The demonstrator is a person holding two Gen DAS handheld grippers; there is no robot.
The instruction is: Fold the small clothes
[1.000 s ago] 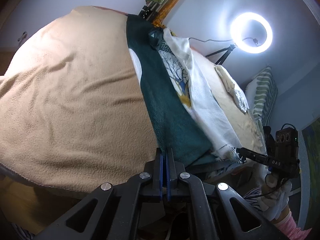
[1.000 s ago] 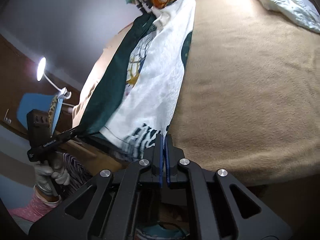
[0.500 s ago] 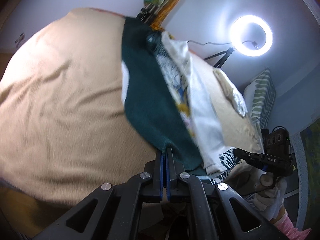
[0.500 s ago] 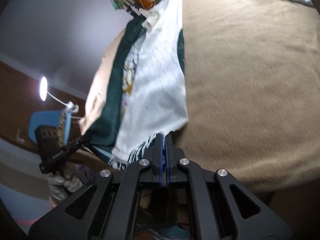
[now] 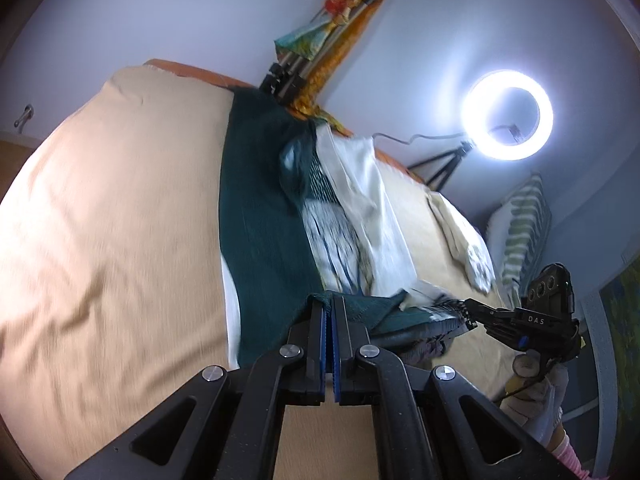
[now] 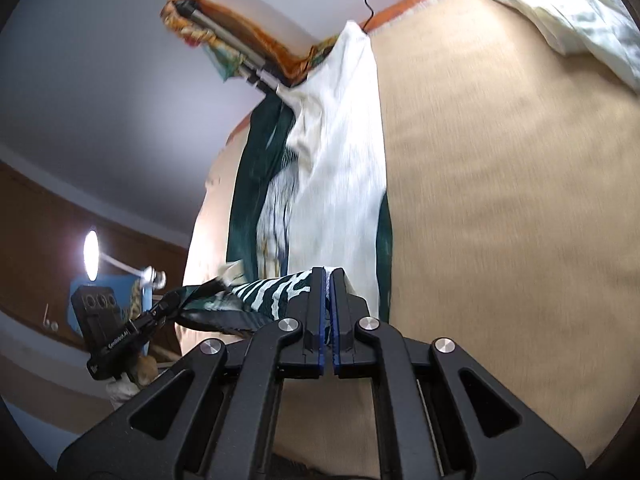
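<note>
Both grippers are clamped on the near hem here. The left gripper (image 5: pixel 330 305) pinches the dark green corner, and the right gripper (image 6: pixel 328 280) bites the zebra-print corner of the same green and white shirt (image 5: pixel 280 216). The shirt lies lengthwise on the tan blanket (image 5: pixel 112 220), collar end up by the draped tripod (image 5: pixel 304 68), with the hem lifted off the bed. Looks like the bottom-to-top fold. Next move probably needs both corners carried level toward the collar so the edge lands straight.

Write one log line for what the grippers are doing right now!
left hand-held gripper: shut on garment hem | right hand-held gripper: shut on same hem | garment on bed, near edge lifted
</note>
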